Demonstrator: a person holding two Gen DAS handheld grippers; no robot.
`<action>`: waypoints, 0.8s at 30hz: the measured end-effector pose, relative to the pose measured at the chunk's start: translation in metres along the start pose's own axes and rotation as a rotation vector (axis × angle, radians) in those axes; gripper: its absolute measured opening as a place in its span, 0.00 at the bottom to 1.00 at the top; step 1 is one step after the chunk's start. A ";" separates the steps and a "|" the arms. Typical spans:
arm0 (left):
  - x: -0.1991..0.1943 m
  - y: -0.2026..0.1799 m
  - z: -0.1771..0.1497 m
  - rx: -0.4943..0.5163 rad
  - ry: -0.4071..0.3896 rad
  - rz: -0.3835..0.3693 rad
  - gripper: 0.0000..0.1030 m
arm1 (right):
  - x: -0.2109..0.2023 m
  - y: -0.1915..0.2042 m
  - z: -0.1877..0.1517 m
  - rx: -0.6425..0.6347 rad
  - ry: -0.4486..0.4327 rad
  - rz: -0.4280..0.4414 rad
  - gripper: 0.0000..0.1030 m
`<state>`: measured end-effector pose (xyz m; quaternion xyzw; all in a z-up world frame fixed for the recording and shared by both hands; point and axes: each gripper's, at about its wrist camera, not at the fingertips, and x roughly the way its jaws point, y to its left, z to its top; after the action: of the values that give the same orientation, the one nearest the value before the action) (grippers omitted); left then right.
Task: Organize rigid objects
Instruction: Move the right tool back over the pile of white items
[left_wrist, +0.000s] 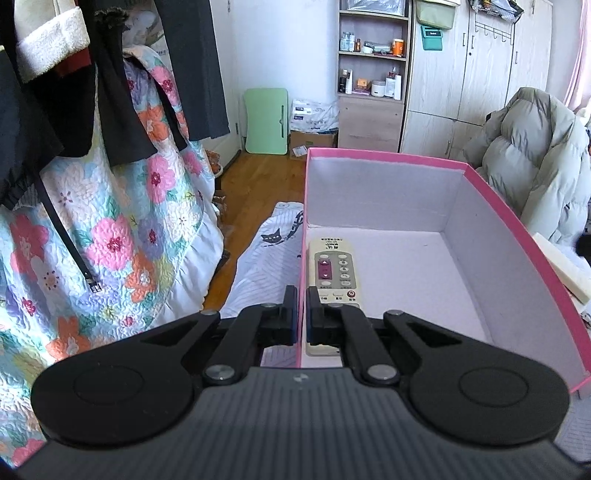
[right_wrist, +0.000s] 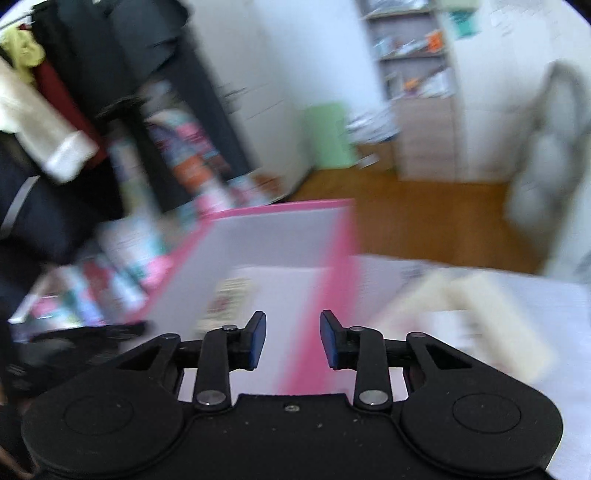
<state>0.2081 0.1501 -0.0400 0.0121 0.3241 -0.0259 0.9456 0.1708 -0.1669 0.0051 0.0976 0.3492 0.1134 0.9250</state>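
The left gripper (left_wrist: 301, 314) is pinched on the pink box (left_wrist: 517, 218) wall; a remote (left_wrist: 334, 275) lies inside at 9 o'clock. The right gripper (right_wrist: 292, 339), spread and empty, may knock the rim if swung carelessly.

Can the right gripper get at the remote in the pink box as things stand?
Probably yes. The right gripper is open and empty, above the box's near right wall, and the box has no lid. The remote lies flat against the left wall, beside where the left gripper pinches that wall, so it's tight.
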 end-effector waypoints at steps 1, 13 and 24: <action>0.000 -0.001 -0.001 0.003 -0.005 0.008 0.03 | -0.002 -0.010 -0.007 -0.002 -0.001 -0.053 0.36; 0.000 -0.010 -0.002 0.008 0.004 0.053 0.04 | 0.026 -0.060 -0.056 0.119 0.035 -0.078 0.56; 0.000 -0.011 -0.004 0.010 -0.004 0.055 0.04 | 0.078 -0.035 -0.057 0.161 0.093 -0.156 0.74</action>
<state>0.2048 0.1395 -0.0428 0.0259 0.3215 -0.0014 0.9465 0.1948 -0.1727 -0.0941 0.1388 0.4063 0.0170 0.9030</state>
